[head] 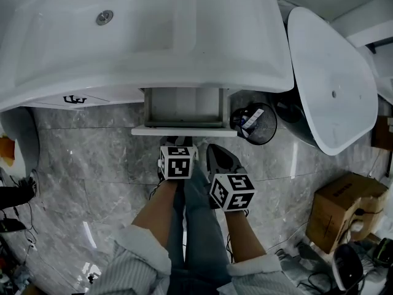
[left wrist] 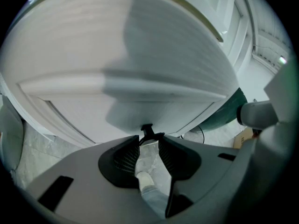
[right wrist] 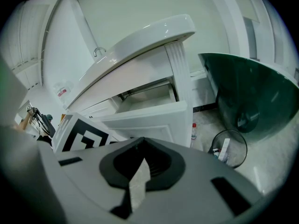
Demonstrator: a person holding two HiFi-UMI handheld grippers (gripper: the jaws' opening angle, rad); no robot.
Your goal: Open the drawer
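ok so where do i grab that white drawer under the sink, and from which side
Grip the small black handle that juts from the white drawer front. Come straight in from the front, one jaw each side of it: it is narrow and stands proud, while the flat panelled face around it gives nothing to pinch.

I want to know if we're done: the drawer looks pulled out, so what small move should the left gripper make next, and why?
Probably ease the left gripper back off the black handle: the drawer stands out from the vanity, and the fingers are apart with the handle at their tips.
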